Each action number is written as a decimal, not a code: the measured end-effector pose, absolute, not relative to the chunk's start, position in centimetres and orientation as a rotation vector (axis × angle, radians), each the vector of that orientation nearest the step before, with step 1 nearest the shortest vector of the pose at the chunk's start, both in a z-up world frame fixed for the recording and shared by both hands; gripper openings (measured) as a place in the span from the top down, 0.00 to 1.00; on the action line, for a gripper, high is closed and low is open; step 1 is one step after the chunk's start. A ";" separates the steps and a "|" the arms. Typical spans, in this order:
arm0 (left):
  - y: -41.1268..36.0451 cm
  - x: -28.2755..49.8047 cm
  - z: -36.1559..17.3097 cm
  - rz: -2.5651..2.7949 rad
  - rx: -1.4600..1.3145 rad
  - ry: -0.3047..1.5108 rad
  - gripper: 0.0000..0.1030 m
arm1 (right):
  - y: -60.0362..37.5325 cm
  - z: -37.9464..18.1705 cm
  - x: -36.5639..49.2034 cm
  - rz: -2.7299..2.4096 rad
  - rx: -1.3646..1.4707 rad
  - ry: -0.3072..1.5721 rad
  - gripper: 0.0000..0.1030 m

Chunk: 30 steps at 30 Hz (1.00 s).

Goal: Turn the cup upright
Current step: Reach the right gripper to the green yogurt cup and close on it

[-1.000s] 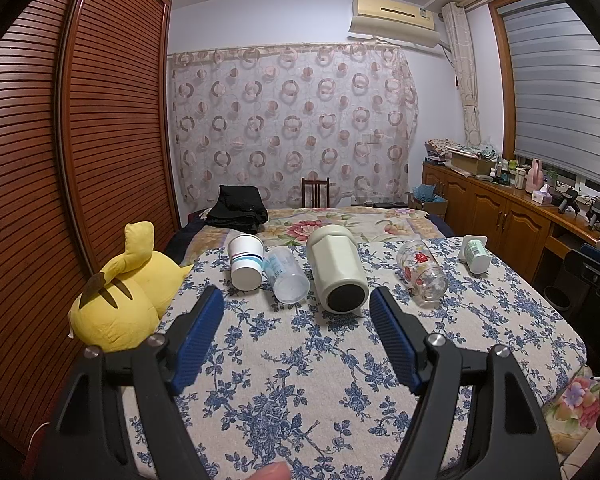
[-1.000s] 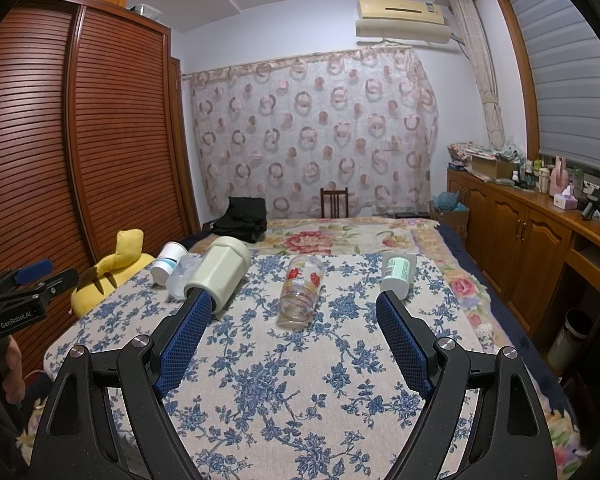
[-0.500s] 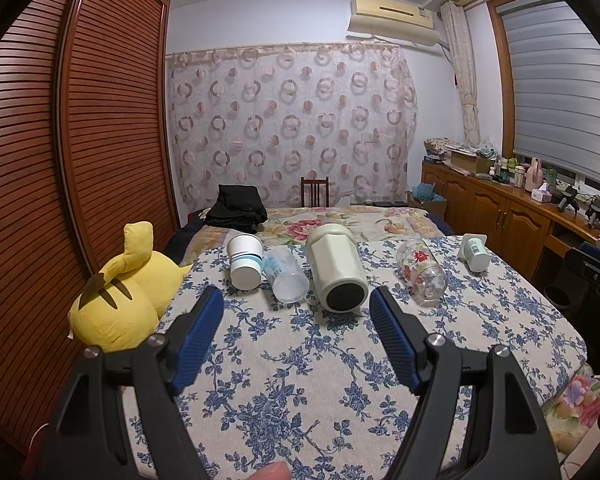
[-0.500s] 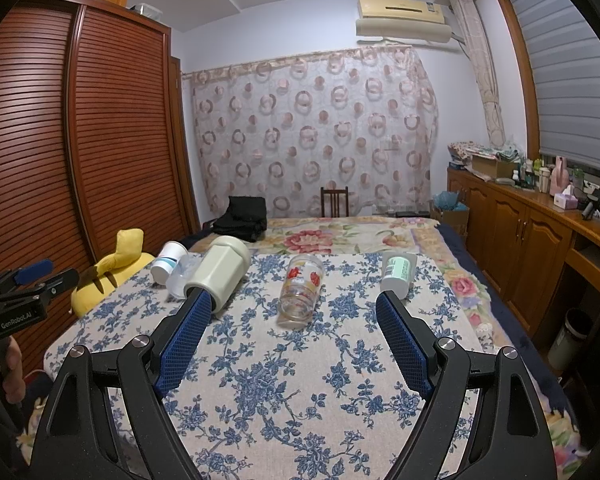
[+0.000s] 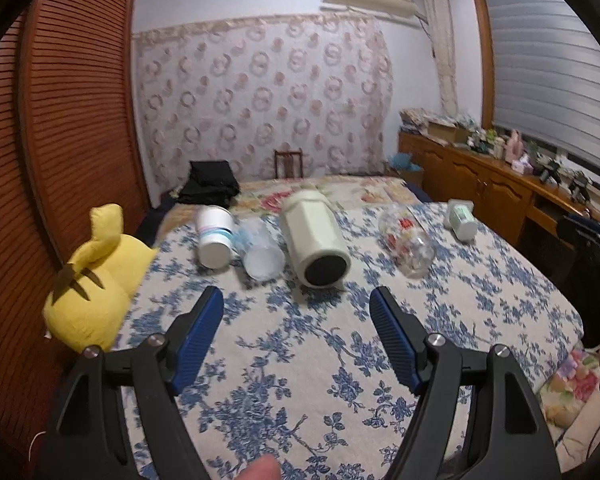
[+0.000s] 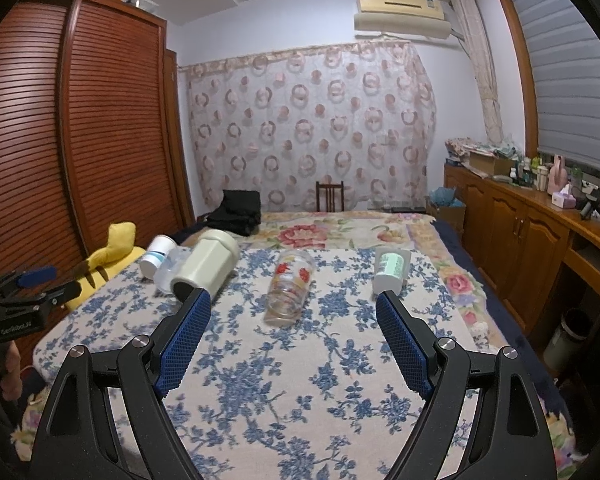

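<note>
Several cups lie on their sides in a row on the blue floral bedspread [image 5: 300, 360]. In the left wrist view: a white paper cup [image 5: 214, 236], a clear plastic cup [image 5: 260, 254], a big cream mug [image 5: 314, 240], a printed glass [image 5: 406, 240] and a small white-green cup [image 5: 460, 220]. My left gripper [image 5: 296, 308] is open and empty, just short of the cream mug. In the right wrist view my right gripper [image 6: 290, 312] is open and empty, in front of the printed glass [image 6: 290, 284], with the cream mug [image 6: 206, 264] left and the white-green cup [image 6: 390, 270] right.
A yellow plush toy [image 5: 96, 280] sits at the bed's left edge beside the slatted wardrobe [image 5: 60, 120]. Black clothing [image 5: 212, 180] and a chair [image 5: 288, 162] are at the far end. A wooden cabinet [image 6: 520, 240] runs along the right wall.
Both grippers have moved forward and down toward the row of cups, which now look nearer. Both stay open. The cups have not moved.
</note>
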<state>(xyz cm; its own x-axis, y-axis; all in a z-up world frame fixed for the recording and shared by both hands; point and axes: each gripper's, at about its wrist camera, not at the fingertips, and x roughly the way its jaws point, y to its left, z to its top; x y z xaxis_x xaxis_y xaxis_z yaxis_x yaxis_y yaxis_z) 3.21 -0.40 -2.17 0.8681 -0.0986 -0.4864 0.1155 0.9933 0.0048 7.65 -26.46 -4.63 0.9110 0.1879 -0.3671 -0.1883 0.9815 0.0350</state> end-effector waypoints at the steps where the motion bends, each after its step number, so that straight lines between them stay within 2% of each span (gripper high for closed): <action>1: -0.5 3.7 -2.4 -0.125 0.040 0.519 0.27 | -26.8 -5.0 8.4 0.191 -0.005 0.393 0.16; 9: -1.9 7.8 -3.4 -0.212 0.085 0.569 0.27 | -29.1 -5.8 14.2 0.187 -0.045 0.484 0.16; 19: -4.0 12.6 -2.9 -0.297 0.122 0.599 0.27 | -33.5 -7.9 25.0 0.166 -0.003 0.688 0.17; 30: -5.0 17.2 -2.1 -0.375 0.105 0.594 0.24 | -36.6 -11.3 34.4 0.116 0.041 0.872 0.23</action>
